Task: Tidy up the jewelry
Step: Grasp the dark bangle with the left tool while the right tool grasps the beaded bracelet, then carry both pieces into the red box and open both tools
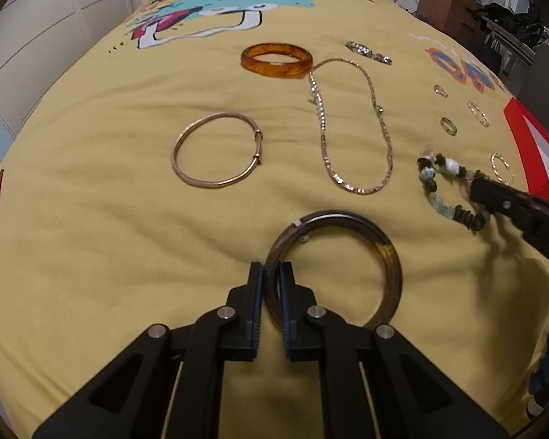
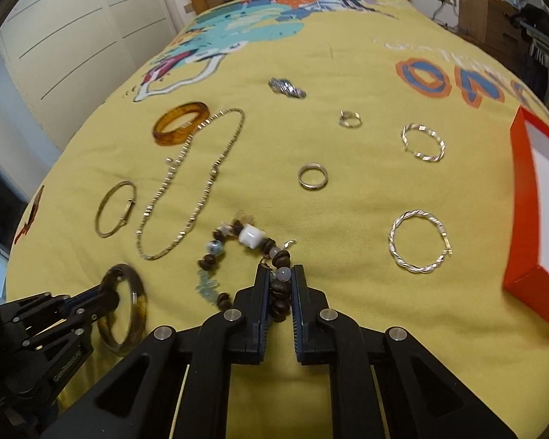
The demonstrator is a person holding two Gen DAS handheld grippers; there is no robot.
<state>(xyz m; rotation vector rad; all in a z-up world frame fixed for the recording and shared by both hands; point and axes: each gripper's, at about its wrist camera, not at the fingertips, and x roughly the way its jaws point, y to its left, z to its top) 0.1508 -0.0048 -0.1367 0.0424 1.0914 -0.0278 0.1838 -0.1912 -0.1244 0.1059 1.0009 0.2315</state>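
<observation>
Left tool [image 1: 271,278] grips the dark bangle [image 1: 347,219] (rim), right tool [image 2: 279,281] clamps the beaded bracelet [image 2: 250,237].

The right gripper [image 2: 279,285] has its jaws closed on the brown wooden end of a beaded bracelet of wood, blue stone and white ceramic beads [image 2: 238,252], which lies on the yellow printed bedspread [image 2: 347,58]. Left of that bracelet lies a long silver chain necklace [image 2: 190,190], with an amber resin bangle [image 2: 181,122] touching the chain's far end. Right of the bracelet rests a twisted silver hoop [image 2: 419,241], and beyond it an orange-red box [image 2: 523,197]. Lower left of the bracelet, the left gripper [image 2: 108,298] clamps a dark tortoiseshell bangle [image 2: 126,309].
</observation>
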